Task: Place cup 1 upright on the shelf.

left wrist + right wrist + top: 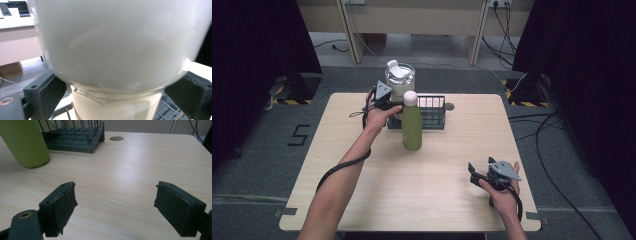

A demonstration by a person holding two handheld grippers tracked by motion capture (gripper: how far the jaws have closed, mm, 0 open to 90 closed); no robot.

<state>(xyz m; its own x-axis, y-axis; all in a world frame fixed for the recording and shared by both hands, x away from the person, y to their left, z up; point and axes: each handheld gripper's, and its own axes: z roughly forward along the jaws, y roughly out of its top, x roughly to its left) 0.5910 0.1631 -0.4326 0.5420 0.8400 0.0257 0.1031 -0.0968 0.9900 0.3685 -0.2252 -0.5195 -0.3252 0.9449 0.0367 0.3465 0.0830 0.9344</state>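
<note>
A wide, translucent white bottle (400,80) with a white lid stands up at the left end of a black wire basket (432,112). My left gripper (388,102) is at its side. In the left gripper view the bottle (117,50) is very close, and both black pads (51,92) press against its narrower lower part, hiding the jaw tips. A green bottle (412,127) with a white cap stands upright on the table in front of the basket. My right gripper (479,175) rests low near the front right of the table, jaws wide apart (115,207) over bare wood.
The light wooden table (447,195) has a round cable hole (449,106) behind the basket. In the right gripper view the green bottle (25,142) and basket (75,137) lie ahead to the left. Cables trail on the floor to the right of the table.
</note>
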